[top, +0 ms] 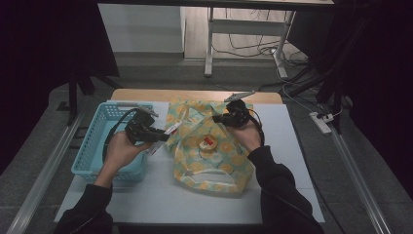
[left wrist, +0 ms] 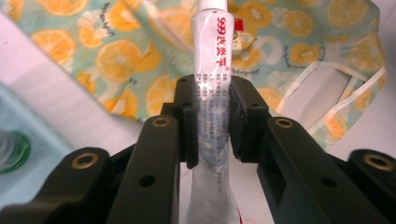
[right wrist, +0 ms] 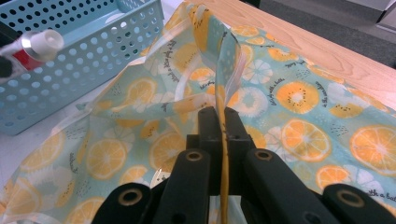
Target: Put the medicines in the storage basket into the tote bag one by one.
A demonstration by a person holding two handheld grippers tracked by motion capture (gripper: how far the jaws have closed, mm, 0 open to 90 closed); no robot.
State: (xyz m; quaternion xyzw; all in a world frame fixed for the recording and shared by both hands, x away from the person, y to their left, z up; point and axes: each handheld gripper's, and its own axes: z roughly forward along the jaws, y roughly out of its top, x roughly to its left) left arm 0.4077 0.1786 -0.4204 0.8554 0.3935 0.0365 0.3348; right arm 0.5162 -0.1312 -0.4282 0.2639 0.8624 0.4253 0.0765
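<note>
1. The table is the largest thing here: a pale top with a wooden strip along its far edge, and the person's forearms reach over it from the near side.
2. The bag, a soft plastic one printed with orange slices on pale green, lies across the middle of the table with its mouth toward the far side. In the right gripper view its printed film spreads over the table, with one edge lifted into a standing fold.
3. The basket, light blue with perforated walls, stands on the left part of the table just beside the bag. Its holed wall shows at the upper left of the right gripper view.
4. The right gripper is at the far edge of the bag. Its jaws are pressed tight together on the lifted edge of the bag, which runs up between them as a thin yellow strip.
5. The left gripper is above the table between the basket and the bag, pointing toward the bag. Its jaws stand narrow and clamp the tube around its middle.
6. The tube is white with red print and lies lengthwise between the pads, cap end toward the bag.
7. A small round item with a red label rests at the middle of the bag.
</note>
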